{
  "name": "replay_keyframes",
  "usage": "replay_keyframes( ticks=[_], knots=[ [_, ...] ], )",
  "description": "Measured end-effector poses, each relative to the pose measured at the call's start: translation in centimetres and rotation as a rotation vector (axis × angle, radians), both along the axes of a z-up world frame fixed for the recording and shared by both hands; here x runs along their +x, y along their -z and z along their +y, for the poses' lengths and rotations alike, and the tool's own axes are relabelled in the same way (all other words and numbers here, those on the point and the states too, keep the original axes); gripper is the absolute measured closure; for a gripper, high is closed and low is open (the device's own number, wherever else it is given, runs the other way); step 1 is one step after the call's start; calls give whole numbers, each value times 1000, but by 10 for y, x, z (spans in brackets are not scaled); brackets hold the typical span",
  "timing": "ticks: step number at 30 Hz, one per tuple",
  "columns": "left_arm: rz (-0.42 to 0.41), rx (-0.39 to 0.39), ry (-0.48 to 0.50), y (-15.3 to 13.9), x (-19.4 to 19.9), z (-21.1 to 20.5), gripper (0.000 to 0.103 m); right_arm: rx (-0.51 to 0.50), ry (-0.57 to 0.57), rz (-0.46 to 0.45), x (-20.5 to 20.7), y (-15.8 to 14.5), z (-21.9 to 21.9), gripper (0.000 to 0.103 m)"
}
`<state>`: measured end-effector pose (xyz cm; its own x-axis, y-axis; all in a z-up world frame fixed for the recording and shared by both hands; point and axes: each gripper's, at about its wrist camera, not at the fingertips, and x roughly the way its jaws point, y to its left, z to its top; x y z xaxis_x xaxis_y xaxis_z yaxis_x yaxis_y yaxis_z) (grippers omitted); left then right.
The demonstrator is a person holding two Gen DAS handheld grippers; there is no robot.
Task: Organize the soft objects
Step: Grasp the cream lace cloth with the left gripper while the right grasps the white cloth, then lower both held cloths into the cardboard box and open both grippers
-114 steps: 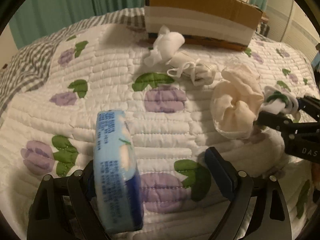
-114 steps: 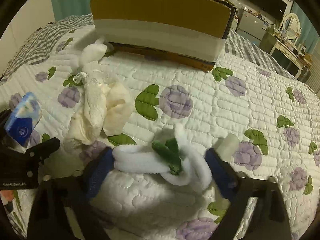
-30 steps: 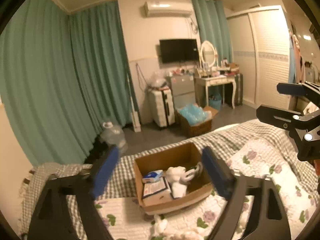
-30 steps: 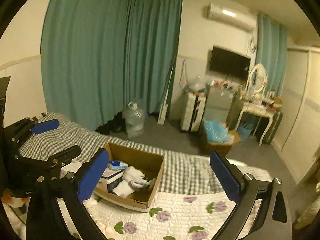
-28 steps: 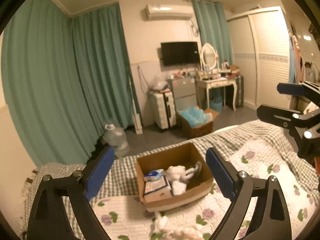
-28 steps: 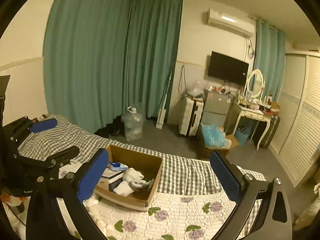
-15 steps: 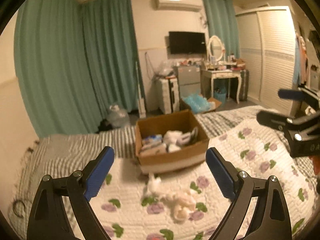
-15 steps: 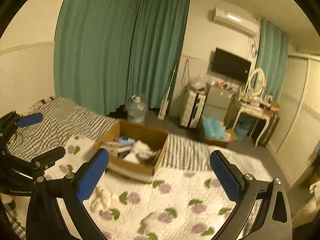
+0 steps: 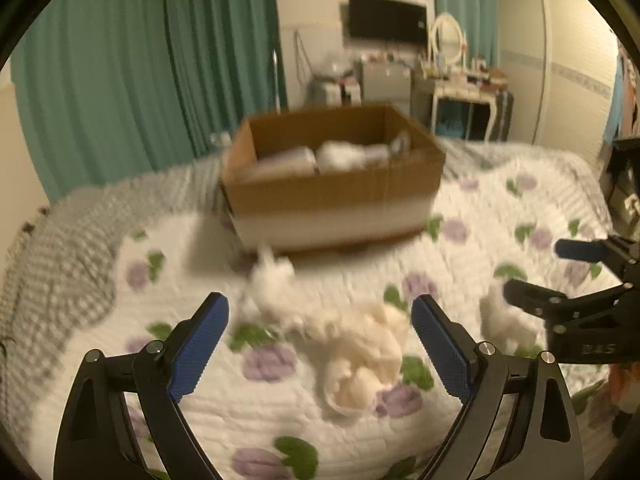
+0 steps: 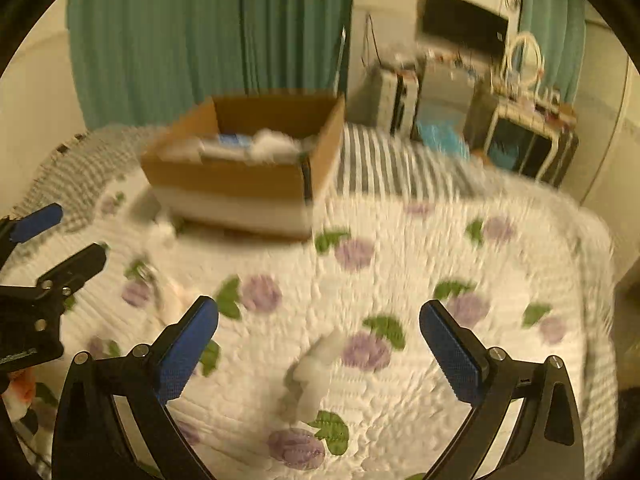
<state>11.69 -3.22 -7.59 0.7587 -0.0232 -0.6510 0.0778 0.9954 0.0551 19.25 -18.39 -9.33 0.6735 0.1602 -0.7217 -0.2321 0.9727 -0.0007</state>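
Observation:
Both views are blurred by motion. A cardboard box with white soft items and a blue pack inside stands at the far side of the floral quilt; it also shows in the right wrist view. My left gripper is open and empty, above a cream cloth bundle and a white cloth in front of the box. My right gripper is open and empty, above a small white soft item. Another white piece lies by the right gripper's fingers.
The quilt covers the bed, with a grey checked blanket at the far left edge. Green curtains, a dresser with mirror and a wall TV stand beyond the bed.
Both grippers have come down from high above the bed toward the quilt. The box and the loose cloths now look much nearer. Both stay open and empty.

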Motion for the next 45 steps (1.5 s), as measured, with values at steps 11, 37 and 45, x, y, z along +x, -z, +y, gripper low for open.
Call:
replay_keyframes(
  ticks=[11, 37, 45],
  knots=[
    [140, 4, 64, 58, 15, -15, 9, -6, -3, 252, 26, 76, 0, 34],
    [30, -119, 169, -35, -21, 13, 70, 89, -90, 70, -18, -5, 33, 76],
    [-107, -90, 140, -111, 20, 29, 70, 107, -128, -74, 8, -90, 43, 75]
  ],
)
